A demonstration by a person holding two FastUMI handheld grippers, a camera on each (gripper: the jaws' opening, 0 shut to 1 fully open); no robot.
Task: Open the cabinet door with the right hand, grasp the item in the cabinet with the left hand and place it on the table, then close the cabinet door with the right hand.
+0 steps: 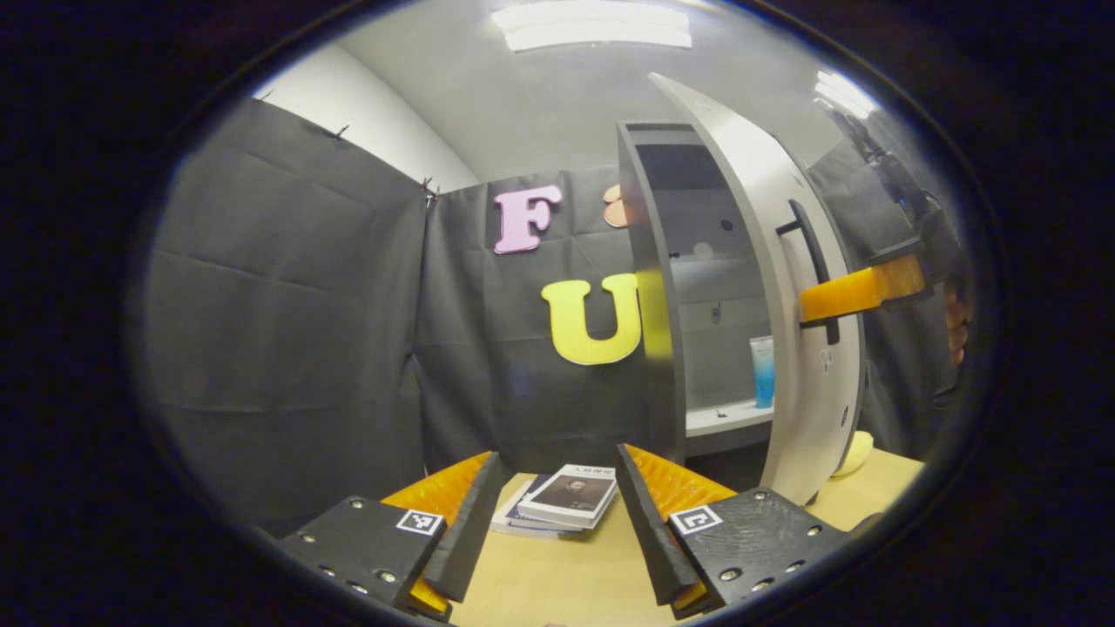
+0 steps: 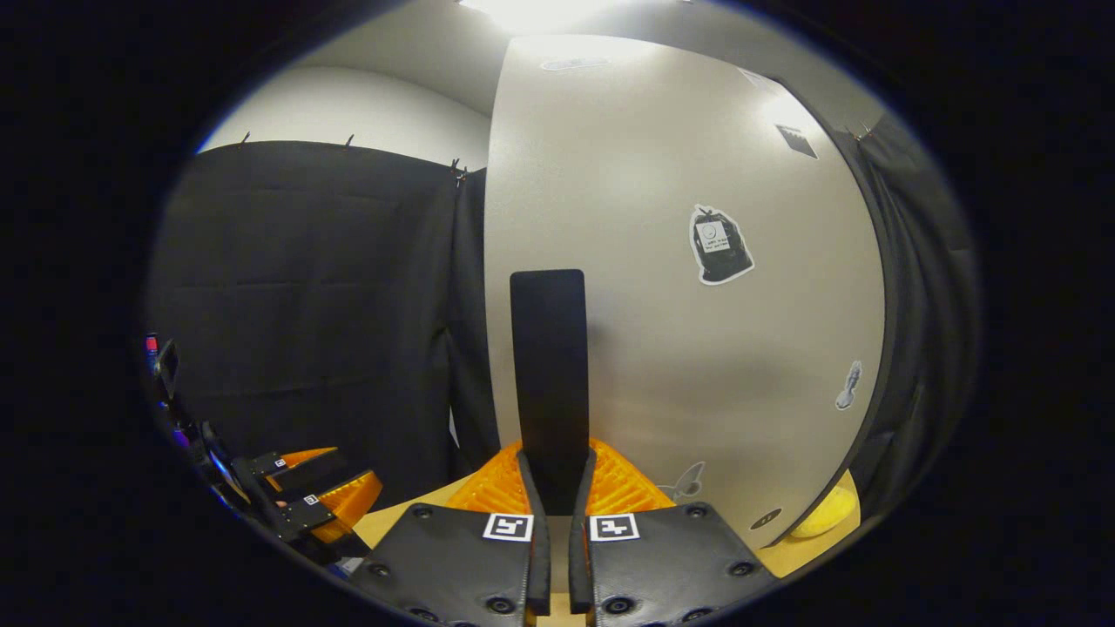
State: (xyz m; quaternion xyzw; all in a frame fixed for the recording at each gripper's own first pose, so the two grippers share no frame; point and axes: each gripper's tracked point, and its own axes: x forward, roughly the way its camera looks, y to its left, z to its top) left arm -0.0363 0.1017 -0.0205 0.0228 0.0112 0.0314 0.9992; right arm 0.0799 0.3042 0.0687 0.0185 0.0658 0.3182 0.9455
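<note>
Right tongs [image 2: 551, 514] clamp our door handle [image 2: 549, 383], door [image 2: 679, 261] open; left tongs [image 1: 557, 531] gape, tube [image 1: 763, 372] still shelved.

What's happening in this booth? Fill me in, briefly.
A person is working two handheld grippers at a cabinet on a table. The right gripper has its fingers closed on the black door handle, and the cabinet door stands partly open. Inside, a blue tube stands on the shelf. The left gripper is open, holding nothing, above the table near some books.
</note>
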